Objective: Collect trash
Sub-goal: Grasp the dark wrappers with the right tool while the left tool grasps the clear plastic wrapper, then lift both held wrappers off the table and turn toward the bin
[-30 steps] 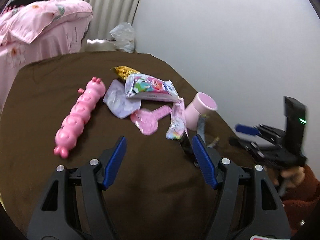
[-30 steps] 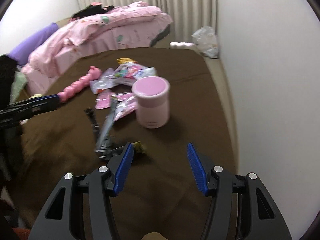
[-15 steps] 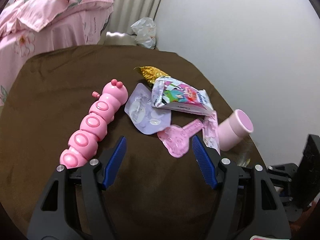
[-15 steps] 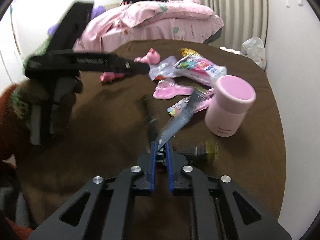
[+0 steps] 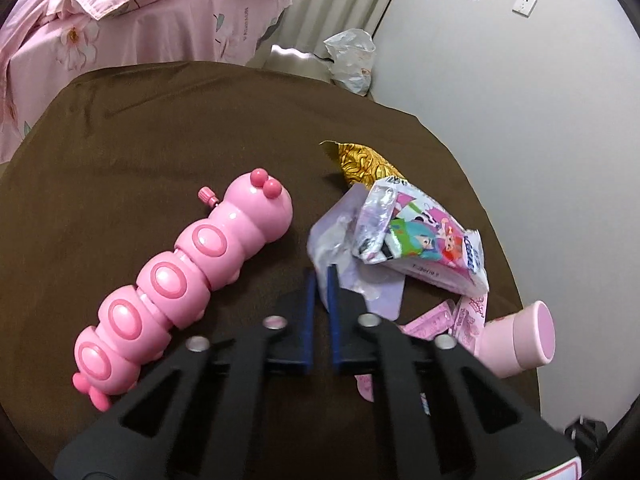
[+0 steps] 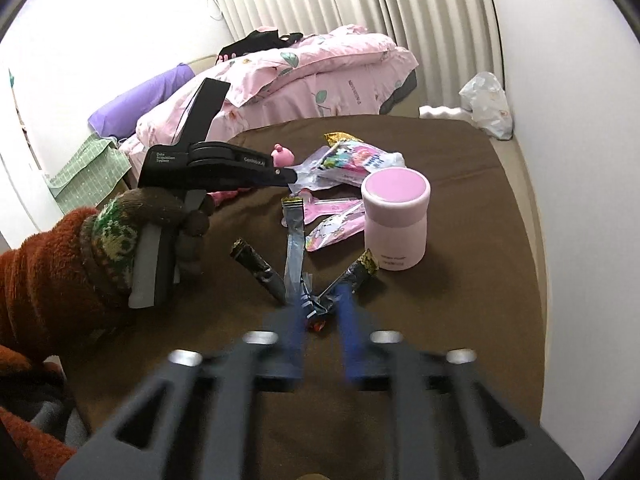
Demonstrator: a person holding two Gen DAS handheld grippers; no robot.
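Left gripper (image 5: 321, 270) pinched on edge of lilac blister pack (image 5: 352, 258), mid-table, toward right edge beside pink caterpillar toy (image 5: 182, 282). Right gripper (image 6: 320, 300) blurred, blue fingers (image 6: 346, 306) slightly parted around bunch of dark stick wrappers (image 6: 294, 264); grip unclear. Pink cup (image 6: 395, 219) just beyond on brown table (image 6: 460, 300).

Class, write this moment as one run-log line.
task: collect trash | left gripper: shut on lilac blister pack | right gripper: blurred, around stick wrappers, grip unclear
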